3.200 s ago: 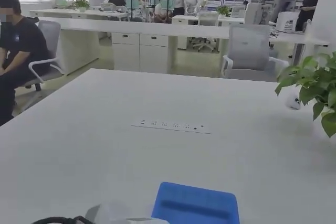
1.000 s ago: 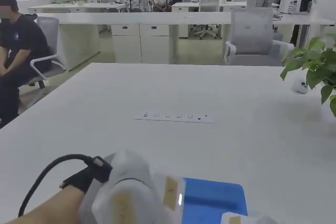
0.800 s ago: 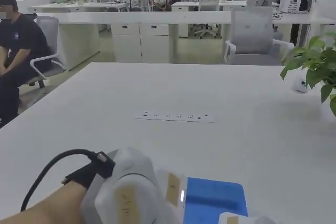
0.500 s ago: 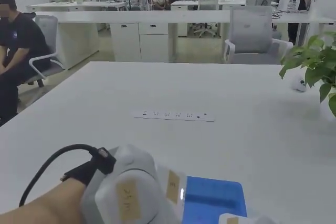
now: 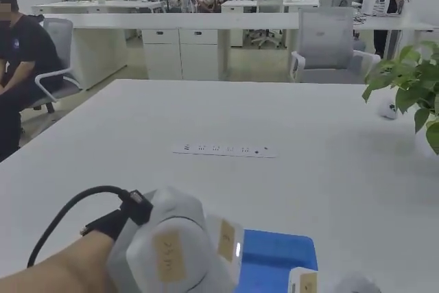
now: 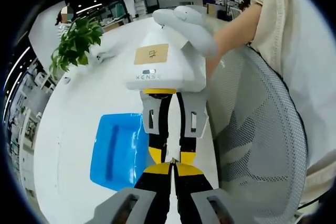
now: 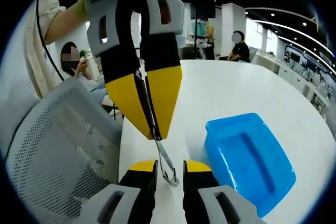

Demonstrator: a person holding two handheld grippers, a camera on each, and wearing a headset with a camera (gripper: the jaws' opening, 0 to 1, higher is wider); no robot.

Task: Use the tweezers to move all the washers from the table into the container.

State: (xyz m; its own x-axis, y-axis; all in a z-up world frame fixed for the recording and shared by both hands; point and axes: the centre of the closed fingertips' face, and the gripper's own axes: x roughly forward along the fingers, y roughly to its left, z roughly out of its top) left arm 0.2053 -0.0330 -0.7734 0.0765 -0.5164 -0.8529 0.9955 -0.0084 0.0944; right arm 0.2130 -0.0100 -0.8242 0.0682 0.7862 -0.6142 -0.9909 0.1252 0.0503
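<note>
1. Head view: the left gripper (image 5: 180,252) sits low over the near edge of the table (image 5: 226,108). A gloved hand (image 5: 108,228) holds it, with the forearm coming in from the left. The right gripper (image 5: 307,282) pokes in at the bottom edge. The blue container (image 5: 278,255) lies on the table just beyond both. Past it the white top runs open to the socket strip (image 5: 223,149).
2. Left gripper view: this gripper's jaws are pressed together at the tips. The right gripper faces it nose to nose, jaws slightly parted. The container lies just beside them, and a mesh chair (image 6: 257,145) stands on the other side, off the table's edge.
3. Right gripper view: the tweezers (image 7: 161,156) are clamped in the left gripper's yellow tips. Their long axis runs from one gripper towards the other. Their free end reaches into the narrow gap between the right gripper's parted jaws, but I cannot tell whether it touches them. The container is near, and the table edge runs close alongside.
</note>
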